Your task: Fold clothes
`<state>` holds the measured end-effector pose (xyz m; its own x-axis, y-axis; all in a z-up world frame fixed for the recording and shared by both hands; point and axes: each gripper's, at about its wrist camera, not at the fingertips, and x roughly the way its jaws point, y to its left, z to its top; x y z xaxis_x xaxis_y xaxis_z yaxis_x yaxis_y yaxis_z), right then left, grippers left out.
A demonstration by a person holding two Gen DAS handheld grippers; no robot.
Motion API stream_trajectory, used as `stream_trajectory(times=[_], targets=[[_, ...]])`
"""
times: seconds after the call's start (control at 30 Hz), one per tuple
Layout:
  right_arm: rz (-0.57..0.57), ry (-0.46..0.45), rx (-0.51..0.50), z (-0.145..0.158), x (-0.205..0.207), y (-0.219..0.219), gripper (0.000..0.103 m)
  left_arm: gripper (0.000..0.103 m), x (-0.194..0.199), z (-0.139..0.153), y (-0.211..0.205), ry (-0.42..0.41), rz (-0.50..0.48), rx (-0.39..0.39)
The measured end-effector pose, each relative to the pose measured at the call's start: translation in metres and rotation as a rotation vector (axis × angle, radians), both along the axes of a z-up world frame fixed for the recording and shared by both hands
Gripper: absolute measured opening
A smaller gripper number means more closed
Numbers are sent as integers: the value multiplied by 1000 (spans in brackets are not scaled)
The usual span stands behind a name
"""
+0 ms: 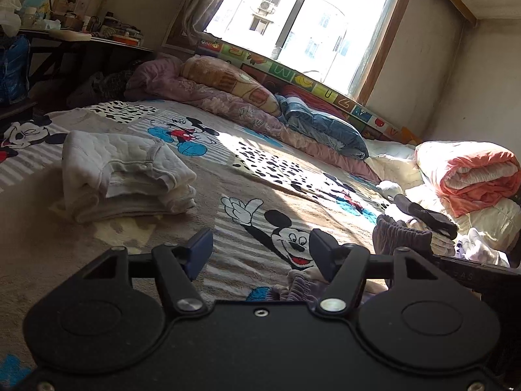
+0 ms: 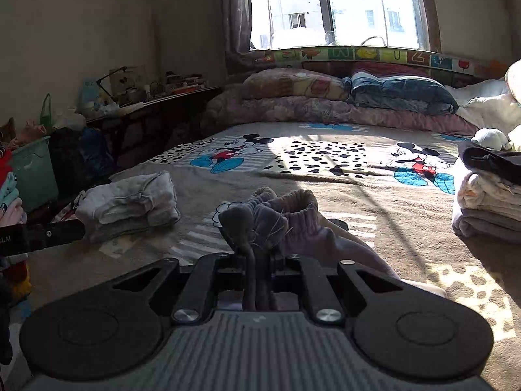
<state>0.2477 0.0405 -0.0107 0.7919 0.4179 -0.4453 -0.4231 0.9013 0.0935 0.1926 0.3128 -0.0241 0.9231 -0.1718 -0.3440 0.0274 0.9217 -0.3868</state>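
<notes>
A small lilac garment (image 2: 286, 224) with a gathered elastic waistband lies on the cartoon-mouse bedspread (image 2: 325, 169). My right gripper (image 2: 259, 257) is shut on its bunched waistband, and cloth runs down between the fingers. In the left wrist view the same lilac garment (image 1: 400, 238) shows at the right and again just under my left gripper (image 1: 259, 251), which is open low over the bedspread (image 1: 228, 176) with nothing between its blue pads (image 1: 200, 247). A folded pile of white quilted clothes (image 1: 123, 176) sits to the left; in the right wrist view this folded pile (image 2: 130, 203) is also left.
A second stack of folded clothes (image 2: 491, 195) topped by a dark item stands at the right. Rolled quilts and pillows (image 1: 247, 104) line the window side. An orange and white bundle (image 1: 469, 176) lies far right. A cluttered desk (image 2: 156, 97) and green bin (image 2: 35, 172) stand left of the bed.
</notes>
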Motion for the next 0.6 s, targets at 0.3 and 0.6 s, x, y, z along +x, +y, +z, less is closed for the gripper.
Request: stream_trajectory(times=[0.3,0.6], targets=[[74,-26,-191,-28,-12,54,14,65,-1,-6,9,13,6,-6],[173,-94,-329,-45,-32,97,32,65,5,-12,8,36,10,3]])
